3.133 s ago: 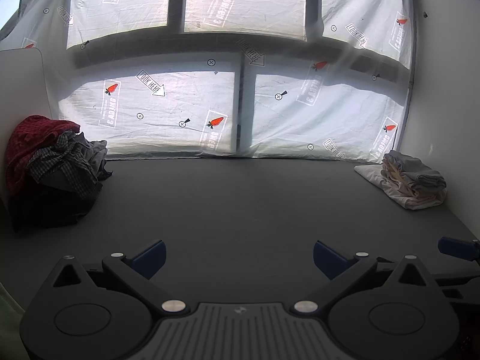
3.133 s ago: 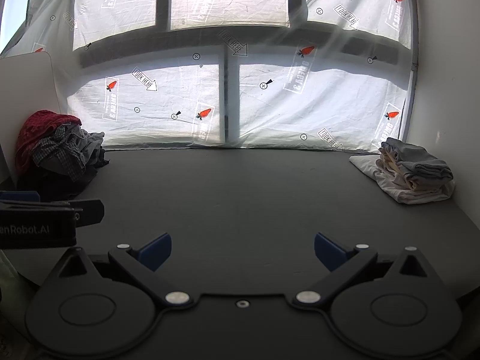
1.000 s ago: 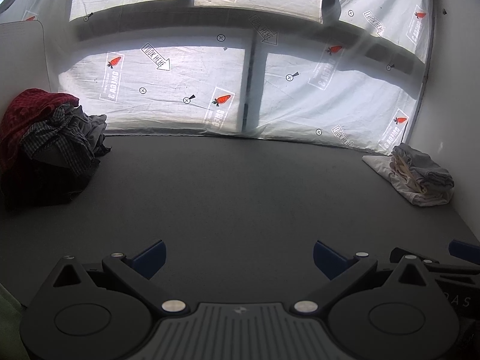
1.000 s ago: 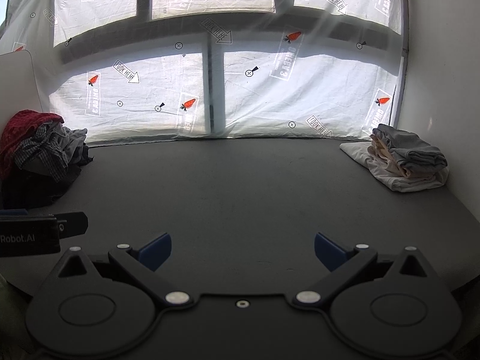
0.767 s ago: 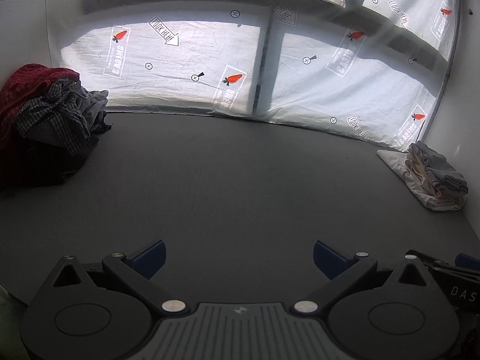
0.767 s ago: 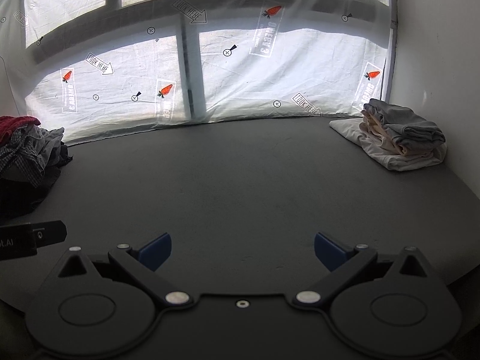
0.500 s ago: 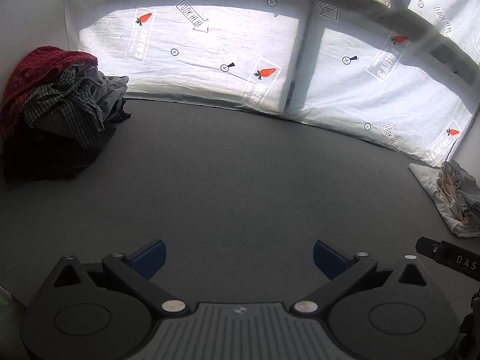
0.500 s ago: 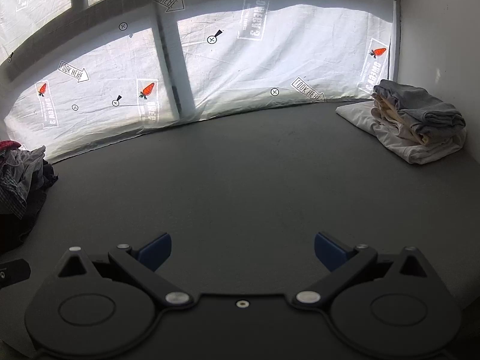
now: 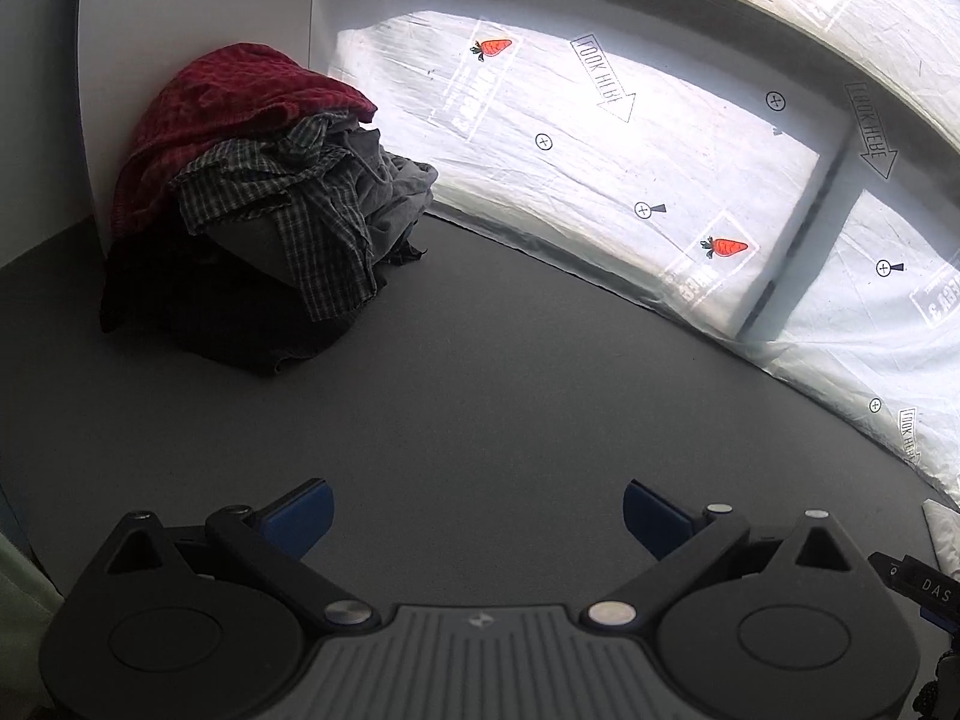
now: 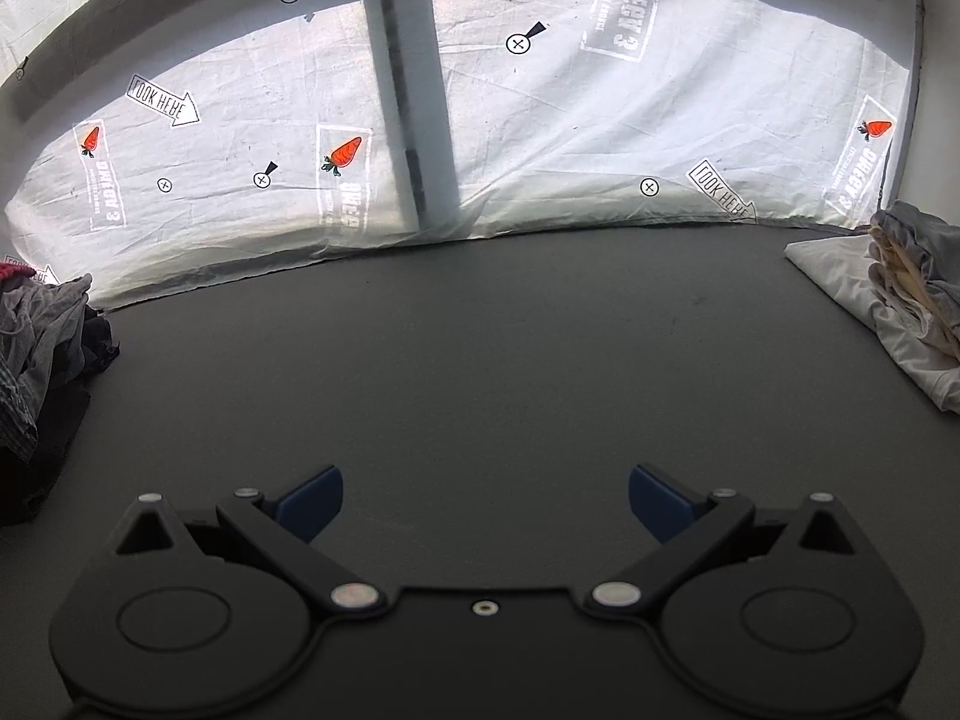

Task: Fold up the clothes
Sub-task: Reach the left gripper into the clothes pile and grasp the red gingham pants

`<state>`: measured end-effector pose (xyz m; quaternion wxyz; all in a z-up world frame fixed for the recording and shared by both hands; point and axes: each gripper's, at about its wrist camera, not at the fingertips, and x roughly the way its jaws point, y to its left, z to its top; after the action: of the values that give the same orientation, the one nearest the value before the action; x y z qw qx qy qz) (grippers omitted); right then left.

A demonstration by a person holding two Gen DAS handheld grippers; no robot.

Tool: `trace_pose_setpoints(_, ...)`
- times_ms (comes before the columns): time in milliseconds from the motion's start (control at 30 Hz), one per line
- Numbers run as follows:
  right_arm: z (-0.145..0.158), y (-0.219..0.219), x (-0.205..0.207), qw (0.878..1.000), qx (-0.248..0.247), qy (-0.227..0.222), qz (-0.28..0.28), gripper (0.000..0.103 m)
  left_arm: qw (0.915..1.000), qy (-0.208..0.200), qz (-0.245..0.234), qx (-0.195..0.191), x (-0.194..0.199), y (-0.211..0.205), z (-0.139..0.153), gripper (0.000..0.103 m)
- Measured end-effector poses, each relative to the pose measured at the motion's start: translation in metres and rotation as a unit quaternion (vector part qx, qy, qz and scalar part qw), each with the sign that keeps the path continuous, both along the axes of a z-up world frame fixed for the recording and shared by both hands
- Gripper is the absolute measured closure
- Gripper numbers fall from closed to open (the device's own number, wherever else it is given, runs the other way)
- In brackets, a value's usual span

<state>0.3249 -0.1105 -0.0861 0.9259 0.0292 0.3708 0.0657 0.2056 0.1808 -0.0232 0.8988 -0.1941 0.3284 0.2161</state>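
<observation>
A pile of unfolded clothes (image 9: 264, 222) lies at the back left of the dark grey table (image 9: 480, 396), with a red knit on top, a checked shirt and grey and black garments under it. Its edge shows in the right wrist view (image 10: 42, 348). A stack of folded light clothes (image 10: 900, 306) lies at the back right. My left gripper (image 9: 477, 513) is open and empty, some way short of the pile. My right gripper (image 10: 486, 501) is open and empty over the bare middle of the table.
A white plastic sheet with carrot prints (image 10: 540, 138) covers the windows behind the table. A white panel (image 9: 192, 30) stands behind the pile. White wall is at the right (image 10: 939, 90). Part of the right gripper shows at the left wrist view's lower right (image 9: 924, 588).
My left gripper has turned and moved left toward the pile of clothes, which now looms larger. My right gripper has moved forward and lower over the table. Both stay open.
</observation>
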Motion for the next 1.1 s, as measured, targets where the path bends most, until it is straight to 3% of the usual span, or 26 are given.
trace_pose_setpoints(167, 0.000, 0.049, 0.020, 1.000, -0.012, 0.009, 0.000, 0.000, 0.9998, -0.019, 0.002, 0.008, 0.038, 0.064, 0.008, 0.035)
trace_pose_setpoints(333, 0.006, 0.103, 0.049, 0.999, -0.037, -0.010, 0.004, 0.000, 0.9982, -0.053, 0.013, 0.026, 0.070, 0.130, 0.015, 0.047)
trace_pose_setpoints(533, 0.008, 0.161, 0.085, 0.998, -0.057, -0.026, 0.003, 0.000, 0.9931, -0.082, 0.040, 0.074, 0.106, 0.208, 0.022, 0.066)
trace_pose_setpoints(767, -0.002, 0.213, 0.122, 0.997, -0.071, -0.003, 0.002, 0.000, 0.9892, -0.106, 0.066, 0.077, 0.144, 0.276, 0.016, 0.068)
trace_pose_setpoints(933, -0.006, 0.228, 0.122, 0.998, -0.062, 0.014, 0.013, 0.000, 0.9846, -0.095, 0.098, 0.109, 0.164, 0.290, 0.009, 0.068)
trace_pose_setpoints(1000, -0.011, 0.228, 0.120, 0.998, -0.065, 0.024, 0.014, 0.000, 0.9845, -0.106, 0.100, 0.097, 0.167, 0.299, 0.006, 0.068)
trace_pose_setpoints(1033, -0.012, 0.226, 0.119, 0.998, -0.063, 0.028, 0.014, 0.000, 0.9842, -0.105, 0.108, 0.093, 0.168, 0.303, 0.004, 0.072)
trace_pose_setpoints(1067, -0.013, 0.224, 0.119, 0.998, -0.059, 0.030, 0.012, 0.000, 0.9838, -0.105, 0.115, 0.089, 0.169, 0.306, 0.001, 0.093)
trace_pose_setpoints(1100, -0.013, 0.221, 0.118, 0.998, -0.054, 0.031, 0.010, 0.000, 0.9829, -0.110, 0.117, 0.089, 0.168, 0.307, 0.002, 0.099)
